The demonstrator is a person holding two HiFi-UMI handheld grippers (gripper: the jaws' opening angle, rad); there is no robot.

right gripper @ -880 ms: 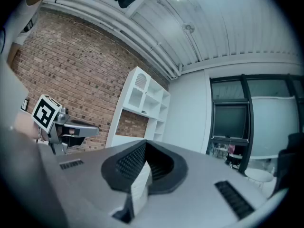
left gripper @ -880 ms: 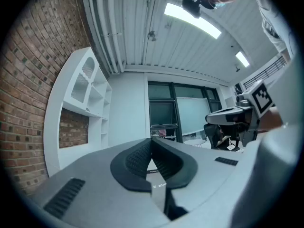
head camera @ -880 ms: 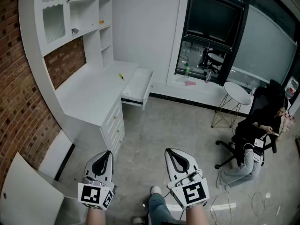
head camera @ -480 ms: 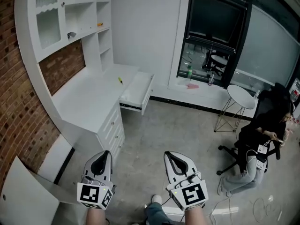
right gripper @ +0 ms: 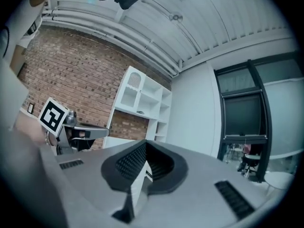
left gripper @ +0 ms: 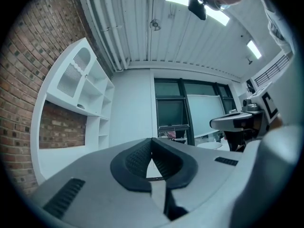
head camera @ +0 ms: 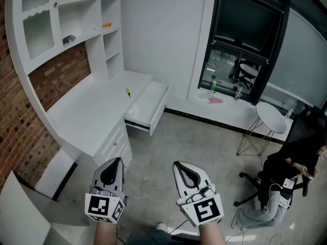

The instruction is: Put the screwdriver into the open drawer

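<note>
A small yellow-handled screwdriver (head camera: pixel 127 92) lies on the white desk (head camera: pixel 87 111), just left of the open drawer (head camera: pixel 148 106) that sticks out from the desk's right end. Both grippers are held low and near me, far from the desk. My left gripper (head camera: pixel 116 161) is shut with nothing in it, tips pointing toward the desk. My right gripper (head camera: pixel 178 165) beside it is also shut and empty. In the left gripper view the left gripper (left gripper: pixel 152 140) has its jaws meeting at the tips. The right gripper (right gripper: pixel 146 143) in its own view shows the same.
A white shelf unit (head camera: pixel 61 14) stands on the desk against a brick wall (head camera: pixel 56 73). A person sits on an office chair (head camera: pixel 286 172) at the right. A round wire-legged side table (head camera: pixel 268 119) stands near the dark window (head camera: pixel 245 29). Grey floor (head camera: pixel 184 142) lies between me and the desk.
The desk and drawer have shifted slightly lower and closer in the head view as I step forward. Both grippers keep their low positions and stay shut.
</note>
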